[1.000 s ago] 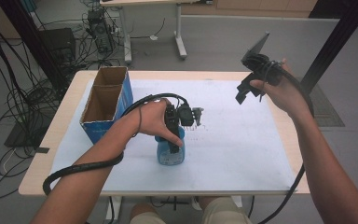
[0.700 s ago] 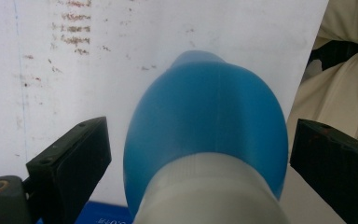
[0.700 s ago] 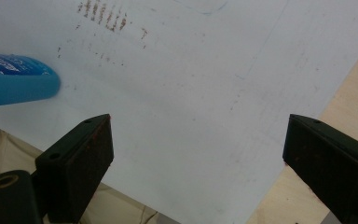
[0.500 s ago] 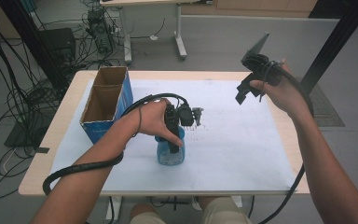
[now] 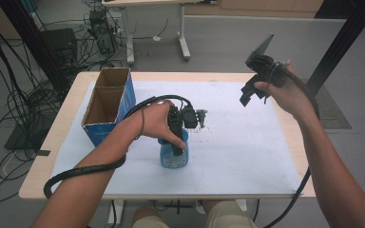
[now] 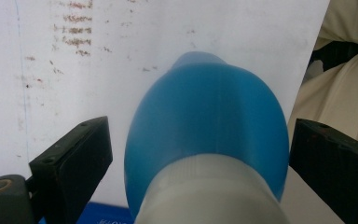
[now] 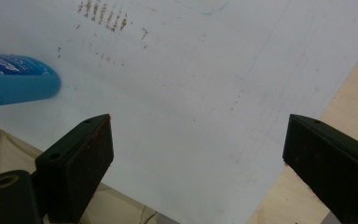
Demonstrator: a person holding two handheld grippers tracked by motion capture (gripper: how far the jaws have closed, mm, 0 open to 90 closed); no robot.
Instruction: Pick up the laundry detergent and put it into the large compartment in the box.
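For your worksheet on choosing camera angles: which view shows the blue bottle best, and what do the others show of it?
The high view: the whole blue bottle stands on the white sheet under the left gripper. The left gripper view gives a blurred close-up of its shoulder between open jaws. The right gripper view catches one labelled end at its left edge.

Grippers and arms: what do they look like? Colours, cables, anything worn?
Both are black. The left gripper has blocky black jaws with flat pads, a brass-coloured fitting at the left jaw's base, and a thick black cable looping over the forearm. The right gripper trails a black cable too and carries a grey three-cornered plate. Forearms are bare, no sleeves; a thin band circles the left wrist.
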